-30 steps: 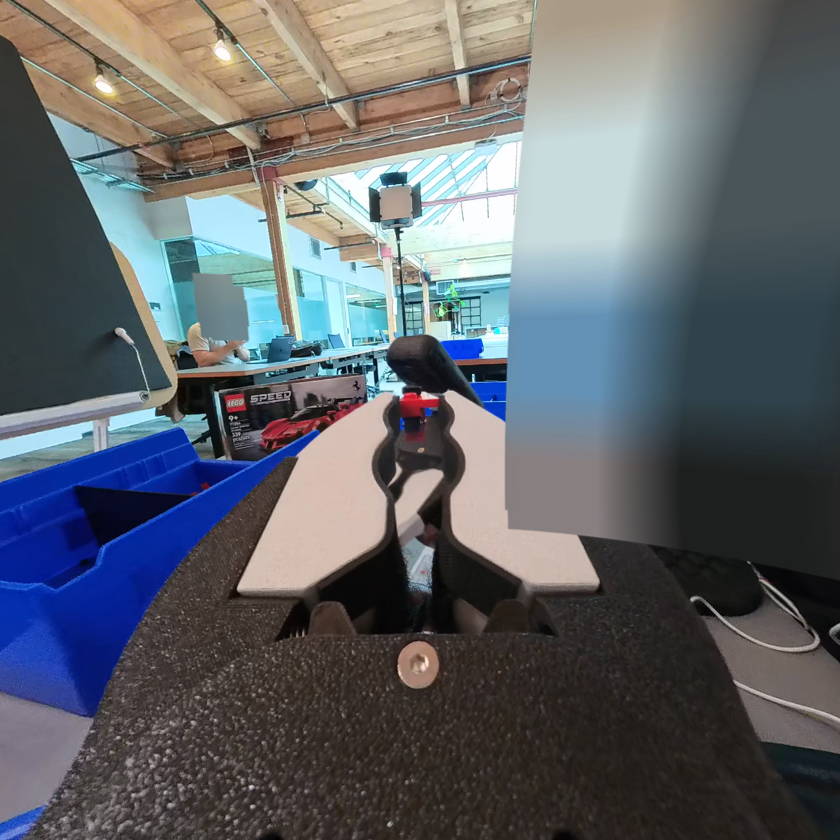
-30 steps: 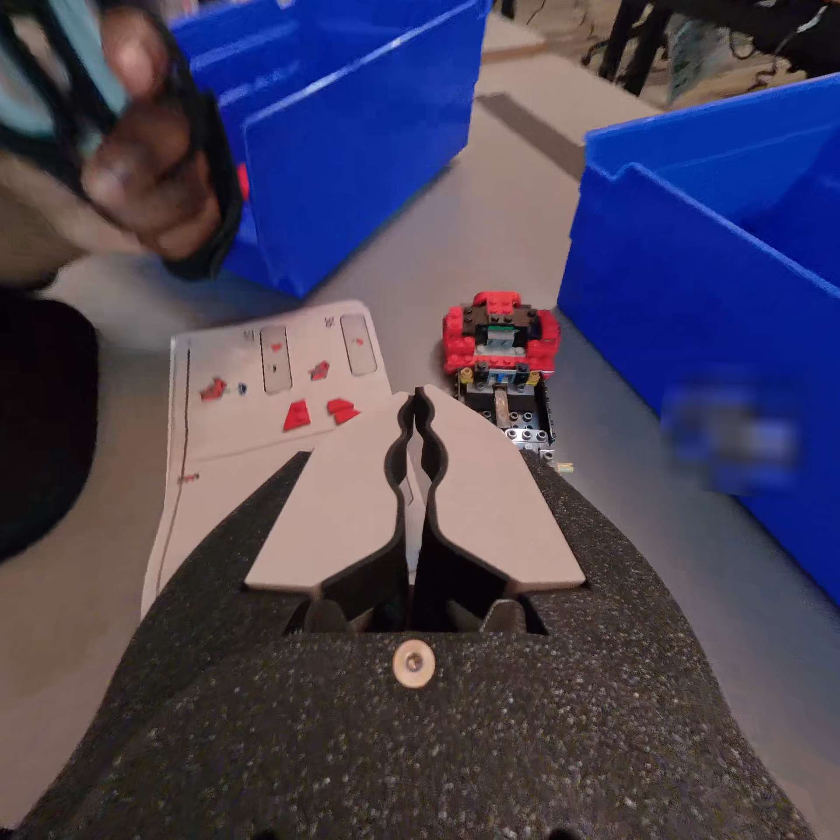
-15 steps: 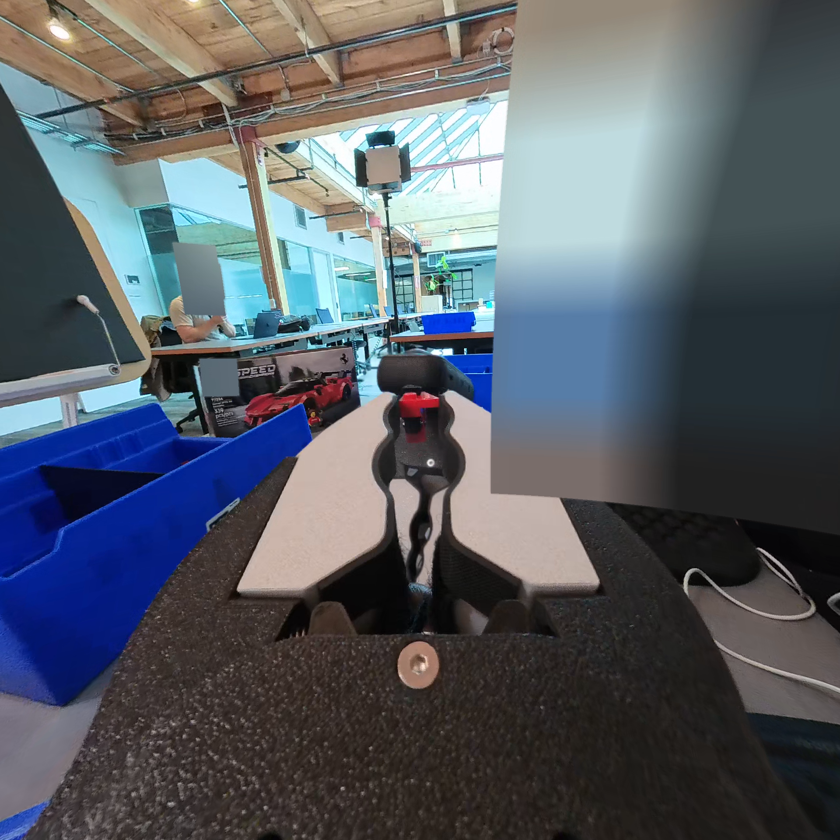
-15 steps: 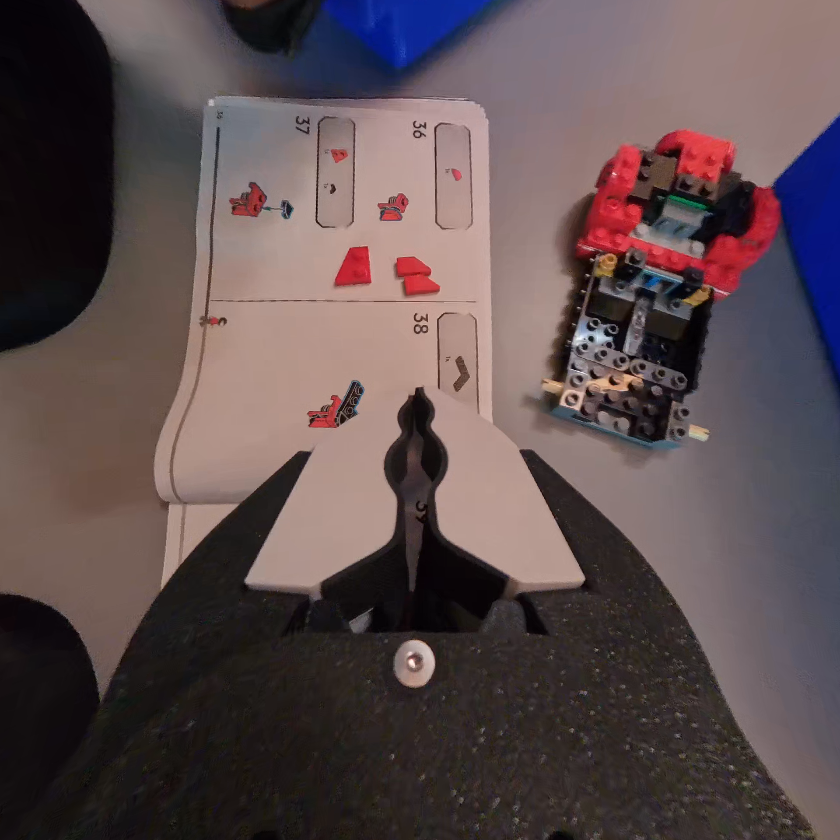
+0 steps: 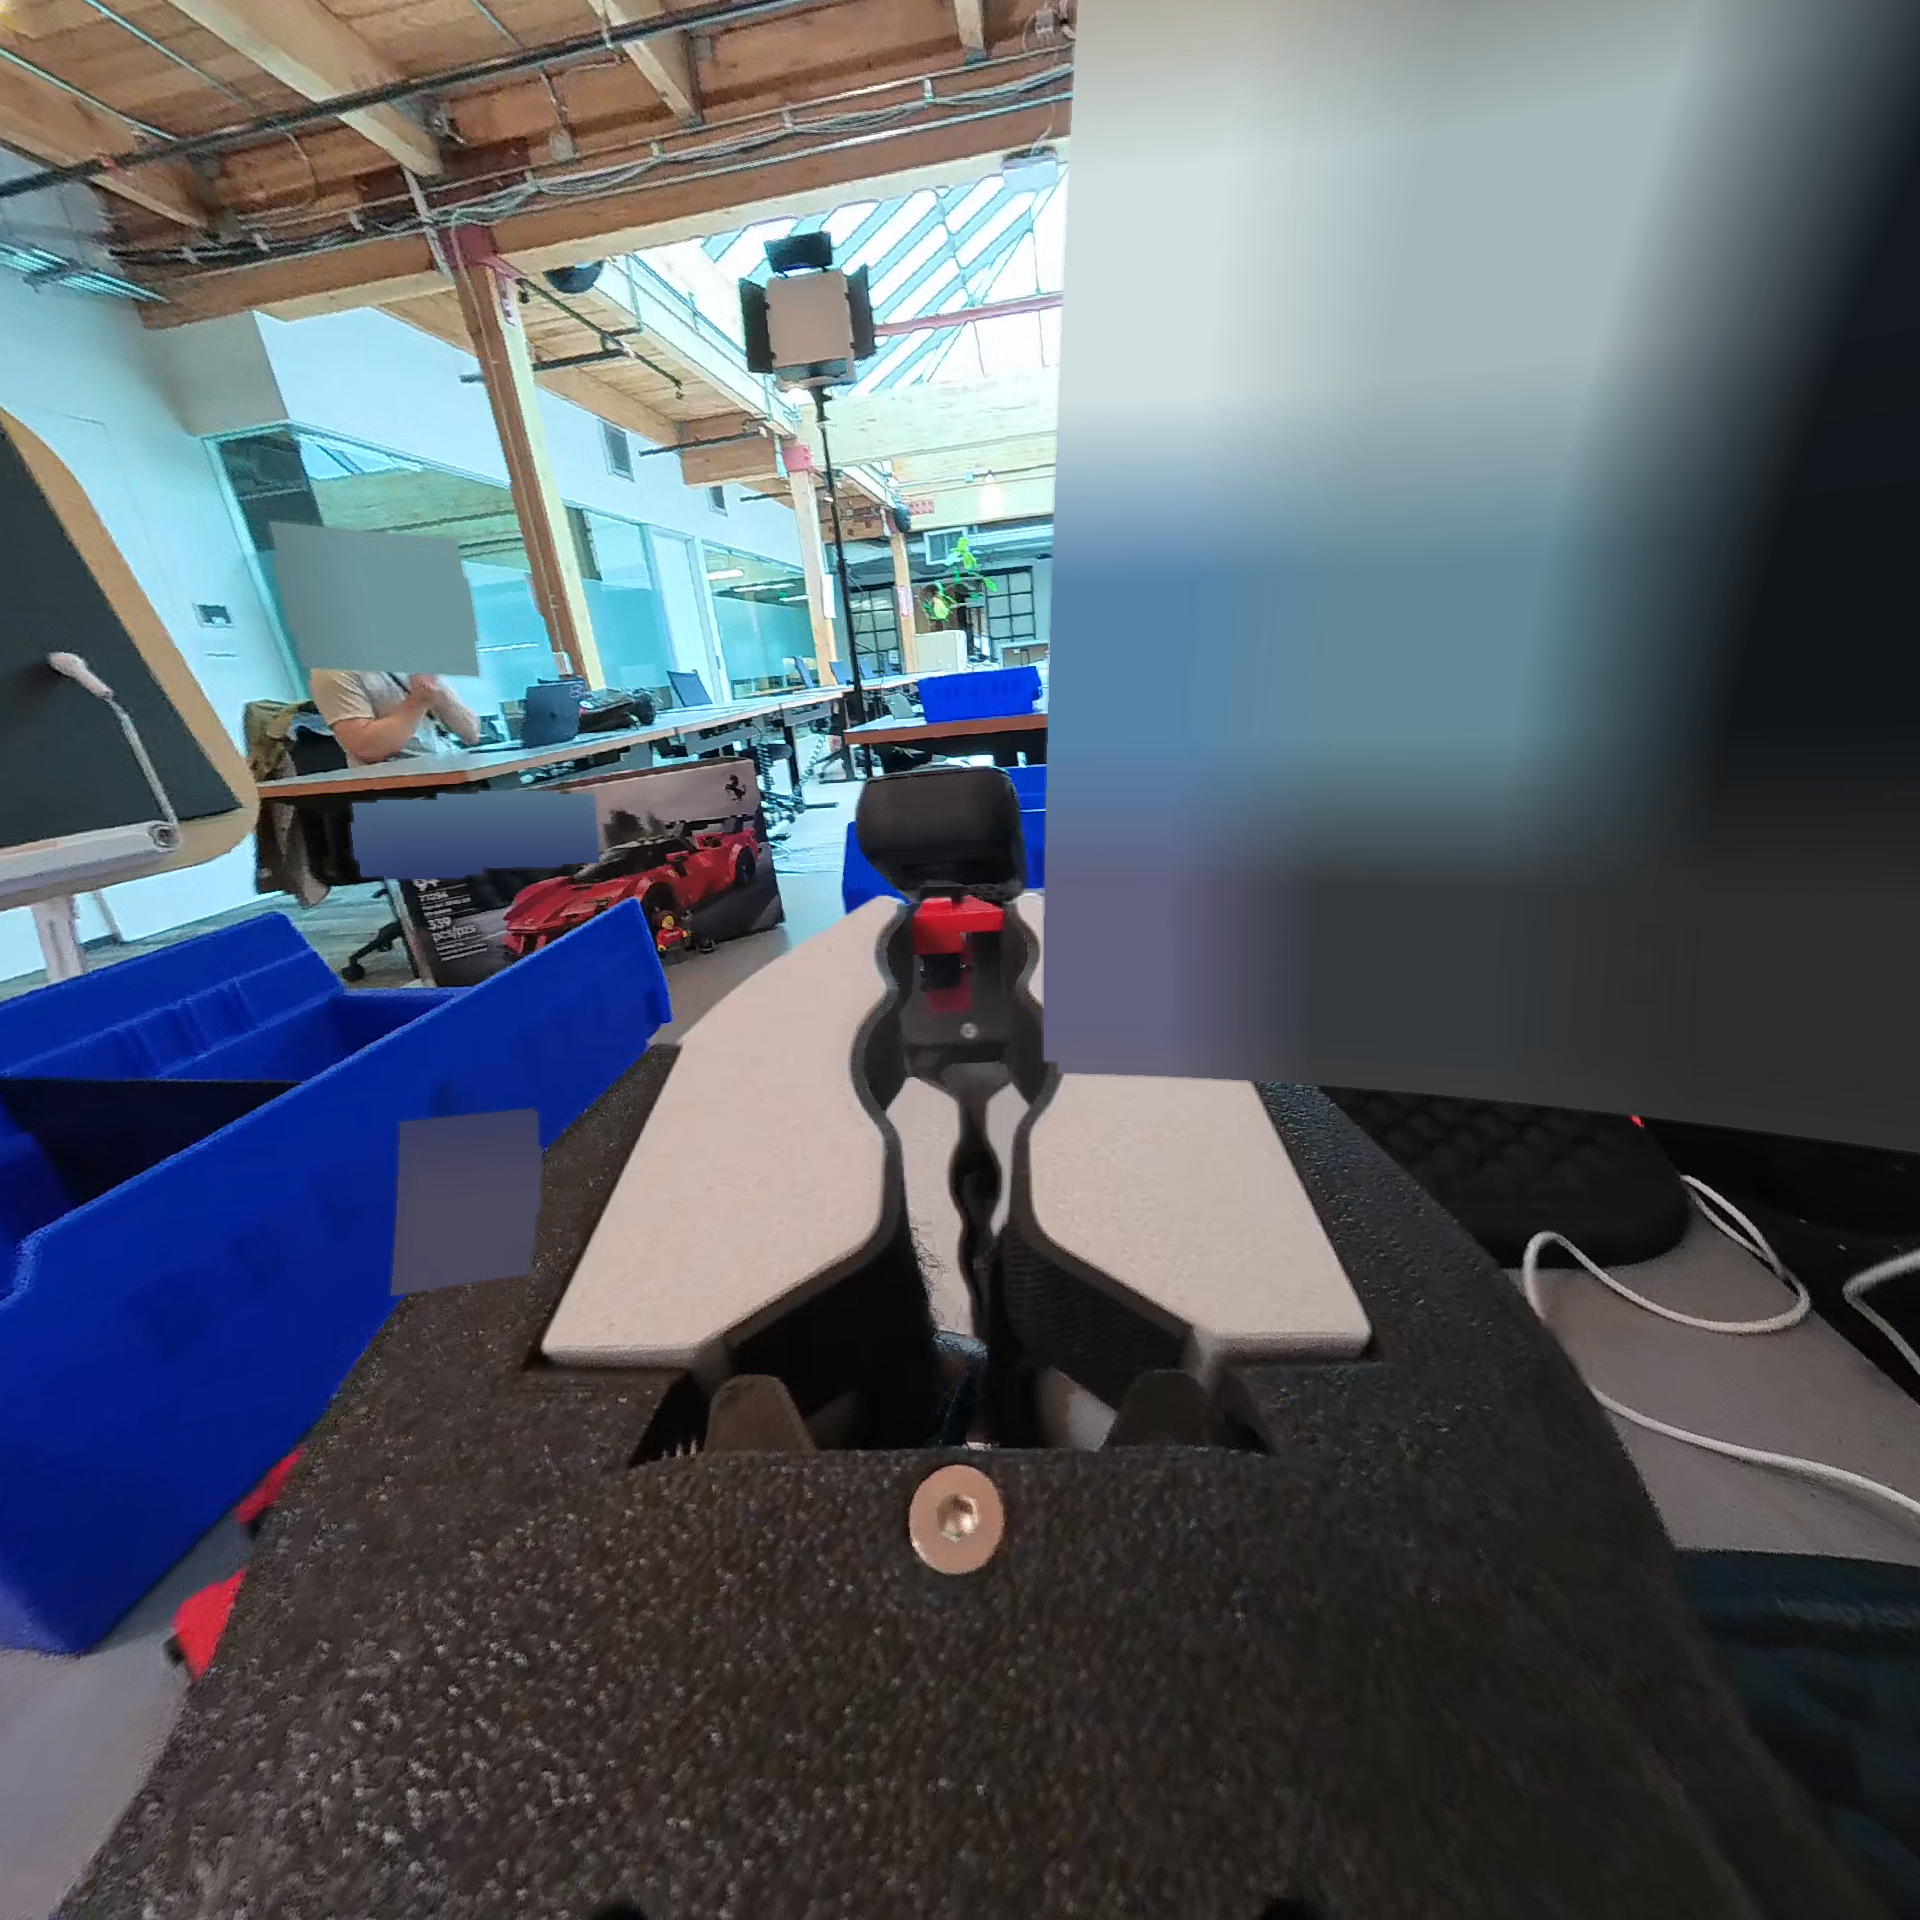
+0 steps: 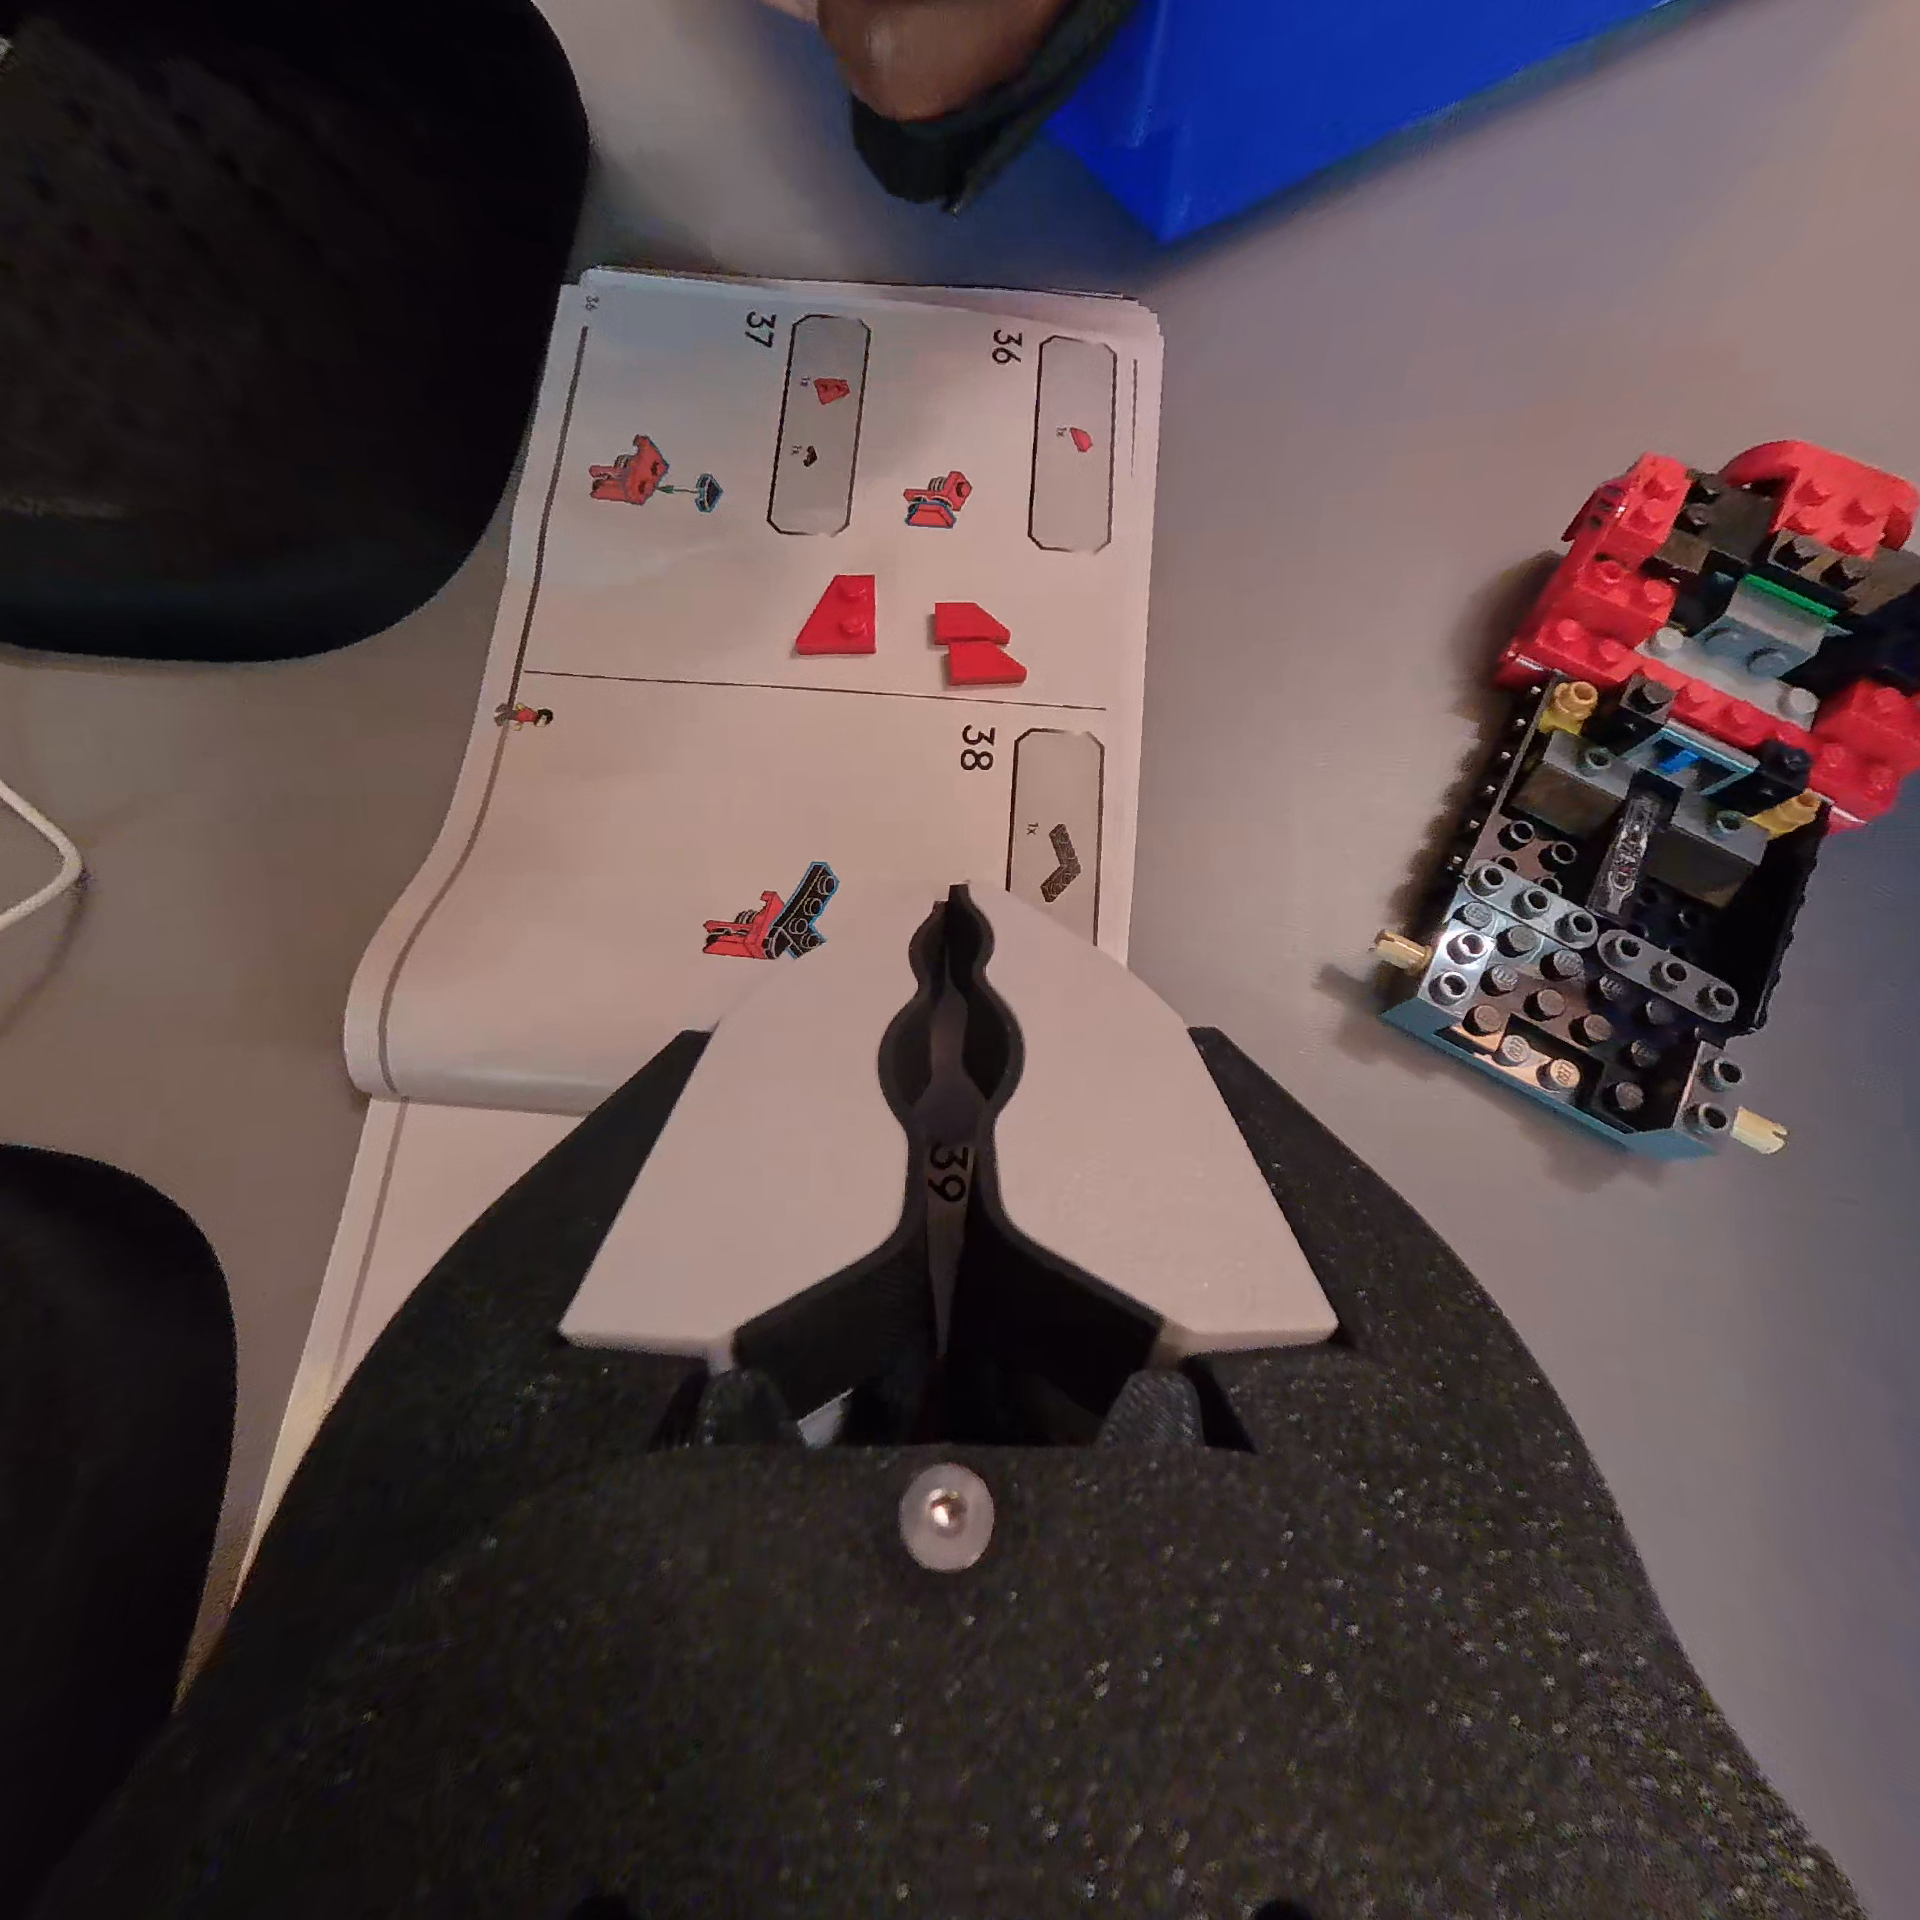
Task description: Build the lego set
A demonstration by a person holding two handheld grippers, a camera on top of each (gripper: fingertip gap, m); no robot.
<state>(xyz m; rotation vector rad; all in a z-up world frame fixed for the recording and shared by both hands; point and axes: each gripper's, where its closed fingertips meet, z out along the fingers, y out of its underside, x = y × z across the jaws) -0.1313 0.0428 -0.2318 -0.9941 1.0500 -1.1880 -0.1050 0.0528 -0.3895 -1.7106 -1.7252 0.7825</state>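
Note:
My left gripper (image 5: 956,920) is shut on a small red and black lego sub-assembly (image 5: 951,961). A black curved part (image 5: 940,831) of it sticks out past the fingertips, and the gripper holds it up in the air. My right gripper (image 6: 954,898) is shut with nothing between its fingers, and it hovers above the open instruction booklet (image 6: 727,790). Three loose red wedge plates (image 6: 842,618) lie on the booklet. The partly built red and black car (image 6: 1683,790) lies on the grey table to the right of the booklet.
A blue bin (image 6: 1299,94) and a hand (image 6: 914,52) are at the top of the right wrist view. Black mesh pads (image 6: 260,312) lie left of the booklet. In the left wrist view a blue bin (image 5: 260,1195) stands at the left, the set's box (image 5: 623,883) behind it, and white cables (image 5: 1662,1320) at the right. Left tips to right tips: about 15 cm.
My right gripper has tipped down from a forward look to hover over the booklet, then come closer to it, staying shut. My left gripper has turned slightly and still holds the sub-assembly.

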